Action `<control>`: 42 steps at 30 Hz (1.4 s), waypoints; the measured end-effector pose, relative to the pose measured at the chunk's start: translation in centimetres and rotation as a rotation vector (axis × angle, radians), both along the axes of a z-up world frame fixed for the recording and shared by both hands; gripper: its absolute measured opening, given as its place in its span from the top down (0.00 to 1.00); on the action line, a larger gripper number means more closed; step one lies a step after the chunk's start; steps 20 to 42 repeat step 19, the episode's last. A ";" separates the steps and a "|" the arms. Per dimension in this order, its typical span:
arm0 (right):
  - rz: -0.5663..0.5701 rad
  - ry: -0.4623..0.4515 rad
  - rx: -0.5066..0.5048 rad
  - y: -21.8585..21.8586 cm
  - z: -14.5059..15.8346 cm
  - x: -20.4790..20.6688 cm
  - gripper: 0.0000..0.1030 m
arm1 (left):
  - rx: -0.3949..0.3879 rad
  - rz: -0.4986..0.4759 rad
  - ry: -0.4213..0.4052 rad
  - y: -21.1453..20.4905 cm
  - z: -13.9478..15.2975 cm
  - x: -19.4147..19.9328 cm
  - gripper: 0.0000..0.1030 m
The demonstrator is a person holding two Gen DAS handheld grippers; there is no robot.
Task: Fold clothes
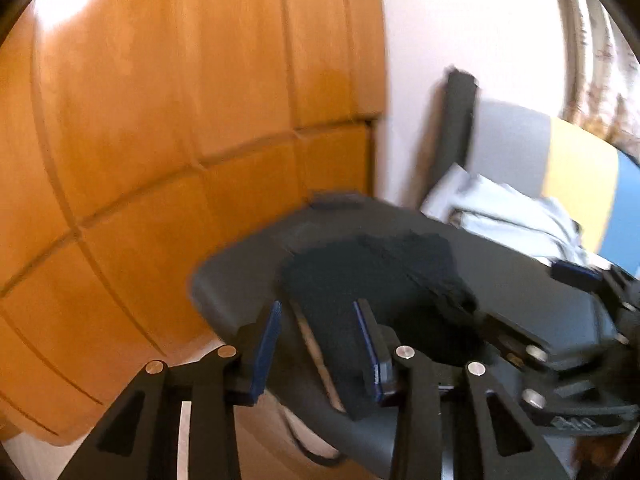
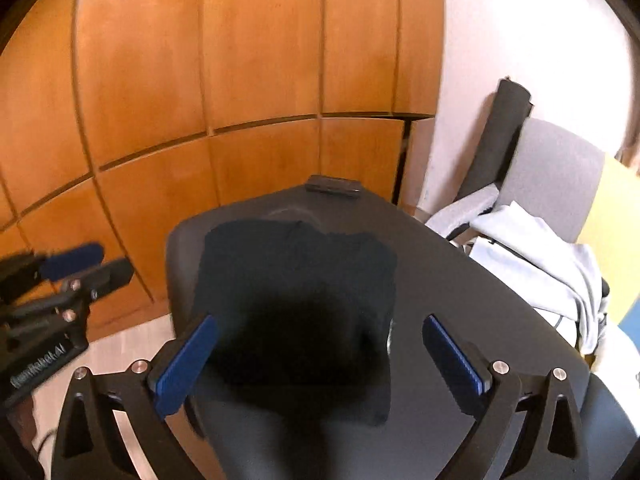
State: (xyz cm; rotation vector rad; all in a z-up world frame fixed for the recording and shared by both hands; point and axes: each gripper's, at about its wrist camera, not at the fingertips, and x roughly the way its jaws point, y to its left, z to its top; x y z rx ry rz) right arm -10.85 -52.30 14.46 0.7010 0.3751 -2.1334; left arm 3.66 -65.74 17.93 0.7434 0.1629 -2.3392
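Your folded dark garment (image 2: 296,300) lies flat on the dark worktop (image 2: 472,300), with nothing gripping it. The right gripper (image 2: 320,364) has its jaws spread wide and empty above it; the left gripper (image 1: 320,344) stands part open, also empty. Sweep either one low and you could snag an edge and undo the fold.

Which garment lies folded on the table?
The dark navy garment, a flat rectangle on the dark table. The pale grey garment is draped loose over the chair beside it.
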 end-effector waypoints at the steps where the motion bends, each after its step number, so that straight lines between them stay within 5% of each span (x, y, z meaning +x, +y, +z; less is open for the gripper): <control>1: 0.007 0.012 -0.025 0.7 0.5 0.7 0.00 | -0.004 0.012 0.018 0.1 0.4 0.5 0.64; 5: -0.037 0.115 -0.052 2.1 1.6 2.7 0.00 | 0.065 -0.004 0.056 0.1 0.6 0.6 0.64; 15: -0.007 0.185 0.026 1.8 0.9 5.3 0.00 | 0.150 -0.044 0.083 0.0 0.0 -0.7 0.64; 19: 0.000 0.188 0.045 1.2 0.3 5.4 0.00 | 0.126 -0.031 0.138 -0.2 1.2 0.1 0.64; 42: 0.000 0.188 0.045 1.2 0.3 5.4 0.00 | 0.126 -0.031 0.138 -0.2 1.2 0.1 0.64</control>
